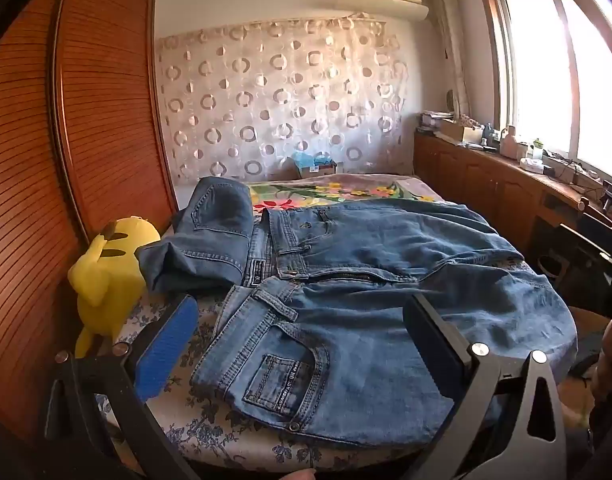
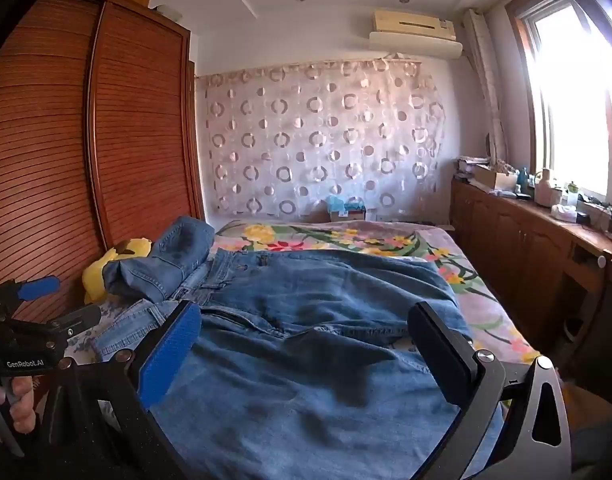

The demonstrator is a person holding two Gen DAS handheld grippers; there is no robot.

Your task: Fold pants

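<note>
**A:** Two hand-held grippers poised over a bed, nothing in either. What's nearest?

**B:** The left gripper point(image 1: 302, 340), jaws spread wide and empty, hanging over the near waistband of the jeans point(image 1: 345, 292). Its blue pad point(image 1: 166, 350) sits over the floral sheet point(image 1: 210, 432), just left of the coin pocket. To the right, the right gripper point(image 2: 306, 344) also stands wide open with nothing held, above the seat and thigh cloth.

**A:** And the jeans themselves?

**B:** Spread face-up across the near half of the bed, fly undone, waistband to the left, legs running off to the right. Just beyond the waistband on the left lies a second pair of jeans point(image 1: 204, 236), darker and already bundled, beside a yellow plush toy point(image 1: 106, 276). Farther back, a flowered bedspread point(image 1: 329, 192), then the circle-patterned curtain point(image 1: 282, 96).

**A:** How will they likely handle?

**B:** Denim looks thick and fairly heavy, limp rather than stiff, with good friction, so slipping from the pads seems unlikely. It will probably drag on the sheet, not slide freely.

**A:** Best place to take hold?

**B:** Likely the doubled waistband edge for the left, and a leg seam or hem for the right: firm, layered spots that won't bunch.
</note>
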